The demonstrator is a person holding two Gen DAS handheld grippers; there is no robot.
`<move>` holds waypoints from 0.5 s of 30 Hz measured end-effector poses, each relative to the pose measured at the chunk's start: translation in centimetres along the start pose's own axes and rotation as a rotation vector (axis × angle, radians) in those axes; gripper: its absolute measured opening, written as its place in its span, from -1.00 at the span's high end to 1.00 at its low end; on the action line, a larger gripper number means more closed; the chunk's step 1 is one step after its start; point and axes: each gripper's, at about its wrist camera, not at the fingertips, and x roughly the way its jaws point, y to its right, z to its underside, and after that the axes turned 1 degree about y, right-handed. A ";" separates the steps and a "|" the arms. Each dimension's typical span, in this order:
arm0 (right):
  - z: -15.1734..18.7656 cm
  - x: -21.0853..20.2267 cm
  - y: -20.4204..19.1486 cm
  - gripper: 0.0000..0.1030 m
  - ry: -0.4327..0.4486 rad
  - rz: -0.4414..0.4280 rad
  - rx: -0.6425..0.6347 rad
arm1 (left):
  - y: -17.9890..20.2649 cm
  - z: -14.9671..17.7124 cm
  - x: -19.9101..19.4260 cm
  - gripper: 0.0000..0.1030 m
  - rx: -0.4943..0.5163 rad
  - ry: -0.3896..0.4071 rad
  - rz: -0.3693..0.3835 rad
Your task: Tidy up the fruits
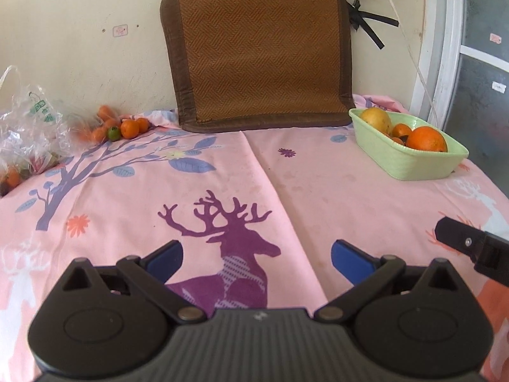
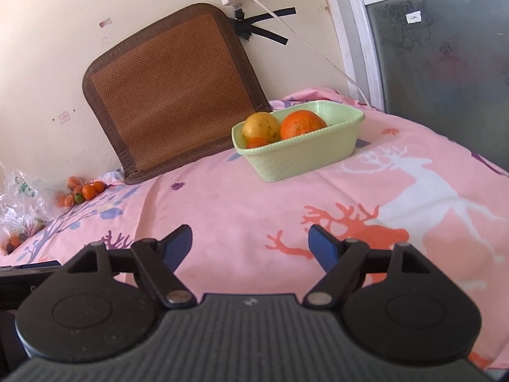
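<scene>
A light green basket (image 1: 410, 164) (image 2: 305, 156) sits at the back right of the pink cloth. It holds a large orange (image 1: 426, 140) (image 2: 302, 124), a yellow fruit (image 1: 377, 119) (image 2: 261, 127) and small oranges. A pile of small oranges (image 1: 127, 127) (image 2: 86, 192) with one green fruit (image 1: 113, 133) lies at the back left by the wall. My left gripper (image 1: 256, 256) is open and empty above the cloth. My right gripper (image 2: 249, 243) is open and empty; part of it also shows in the left wrist view (image 1: 470, 245).
A clear plastic bag (image 1: 28, 127) (image 2: 22, 203) with more fruit lies at the far left. A brown woven cushion (image 1: 261, 51) (image 2: 171, 92) leans on the wall. A white cable (image 1: 410, 51) hangs at the right near the window frame.
</scene>
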 end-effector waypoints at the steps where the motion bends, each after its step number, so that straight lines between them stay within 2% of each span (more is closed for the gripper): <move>1: 0.0 0.1 0.1 -0.59 0.001 0.003 0.001 | -0.1 -0.1 0.2 -1.00 -0.010 -0.003 0.005; 15: 0.5 0.9 0.6 -0.60 -0.003 0.023 0.010 | 0.1 0.3 1.3 -1.00 0.017 0.020 -0.114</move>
